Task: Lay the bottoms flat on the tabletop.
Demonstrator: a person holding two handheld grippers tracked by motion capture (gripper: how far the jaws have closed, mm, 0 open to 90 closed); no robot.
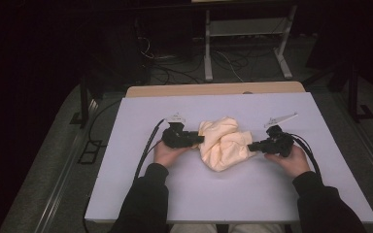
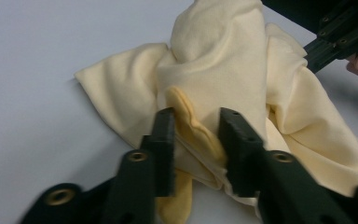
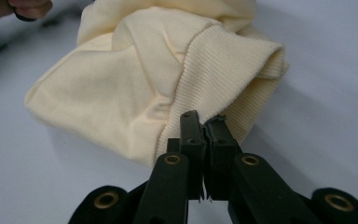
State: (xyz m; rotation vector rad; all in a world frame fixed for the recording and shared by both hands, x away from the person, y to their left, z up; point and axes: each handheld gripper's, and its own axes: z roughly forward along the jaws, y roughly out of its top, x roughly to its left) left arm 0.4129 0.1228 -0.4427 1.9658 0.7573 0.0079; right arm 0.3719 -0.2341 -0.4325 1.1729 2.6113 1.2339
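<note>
Pale yellow garment (image 1: 223,142) with a ribbed cuff (image 3: 223,79), on a white bench (image 1: 141,160); both grippers black, sleeves dark.

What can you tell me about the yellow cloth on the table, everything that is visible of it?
The yellow cloth is a pale, soft knit garment, crumpled in a heap near the middle of the white table. One edge ends in a ribbed band, like a cuff or hem. The left gripper has a folded hem between its jaws, and the right gripper is pinched shut on the ribbed band. Most of the cloth rests on the table.
</note>
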